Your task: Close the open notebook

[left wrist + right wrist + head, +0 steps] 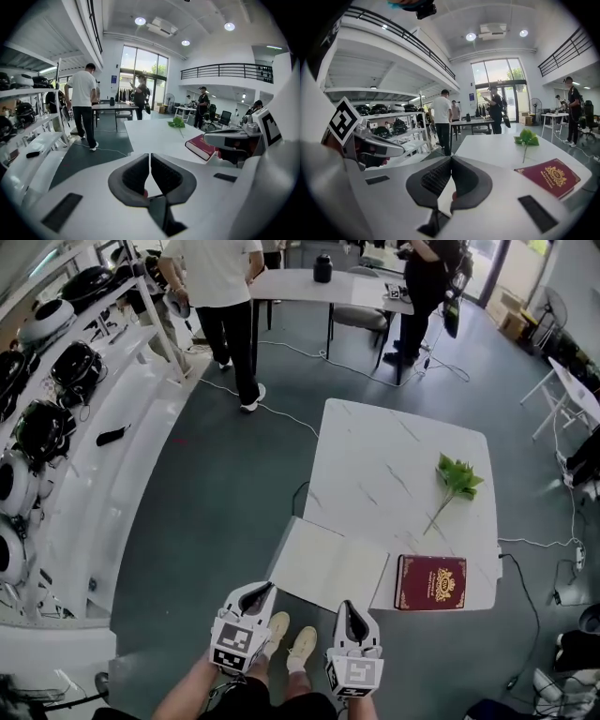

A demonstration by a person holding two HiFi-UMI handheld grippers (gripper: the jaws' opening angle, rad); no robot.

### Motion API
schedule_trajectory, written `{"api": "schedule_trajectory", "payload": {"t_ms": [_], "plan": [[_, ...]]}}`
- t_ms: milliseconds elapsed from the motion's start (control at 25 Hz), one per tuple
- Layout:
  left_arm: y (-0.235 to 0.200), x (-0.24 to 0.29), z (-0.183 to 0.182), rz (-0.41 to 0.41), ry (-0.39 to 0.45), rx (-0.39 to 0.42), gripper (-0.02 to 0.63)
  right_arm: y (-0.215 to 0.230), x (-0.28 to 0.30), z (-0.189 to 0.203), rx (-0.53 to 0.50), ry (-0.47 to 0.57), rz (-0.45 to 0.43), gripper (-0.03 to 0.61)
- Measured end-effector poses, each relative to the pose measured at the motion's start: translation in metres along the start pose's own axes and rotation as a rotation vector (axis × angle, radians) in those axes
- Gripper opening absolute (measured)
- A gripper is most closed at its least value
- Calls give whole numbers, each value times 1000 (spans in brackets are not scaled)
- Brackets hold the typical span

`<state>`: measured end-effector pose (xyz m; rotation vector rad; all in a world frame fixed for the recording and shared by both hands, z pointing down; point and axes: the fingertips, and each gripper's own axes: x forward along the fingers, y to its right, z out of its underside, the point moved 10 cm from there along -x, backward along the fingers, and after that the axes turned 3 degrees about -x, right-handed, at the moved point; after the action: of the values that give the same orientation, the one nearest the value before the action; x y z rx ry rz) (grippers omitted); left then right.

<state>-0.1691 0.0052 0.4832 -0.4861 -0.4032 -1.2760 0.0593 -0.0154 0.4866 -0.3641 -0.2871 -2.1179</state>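
The open notebook (328,563) lies flat with blank white pages up, on the near left corner of the white marble table (394,465). My left gripper (255,594) hovers just short of the notebook's near edge, jaws shut and empty. To its right, also short of the table's near edge, is my right gripper (352,615), shut with nothing in it. In the left gripper view the dark pads (136,176) meet at their tips. The right gripper view shows its pads (436,178) touching too.
A closed red book (430,581) with a gold crest lies right of the notebook, and a green leafy sprig (457,479) beyond it. White shelving (56,427) with helmets runs along the left. Two people (220,296) stand by a far table. Cables (281,413) cross the floor.
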Motion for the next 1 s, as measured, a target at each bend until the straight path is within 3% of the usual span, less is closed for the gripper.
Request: {"api": "schedule_trajectory", "payload": {"t_ms": [520,840,1000], "plan": [[-53,78,61,45,-152,-52,32,-5,68,64,64,-124,45,17],[-74,103,86,107,-218,-220,36,-4,84,69,74,-151,54,17],[-77,113,93,151,-261,-258,200,-2,88,69,77,-157,58,17]]}}
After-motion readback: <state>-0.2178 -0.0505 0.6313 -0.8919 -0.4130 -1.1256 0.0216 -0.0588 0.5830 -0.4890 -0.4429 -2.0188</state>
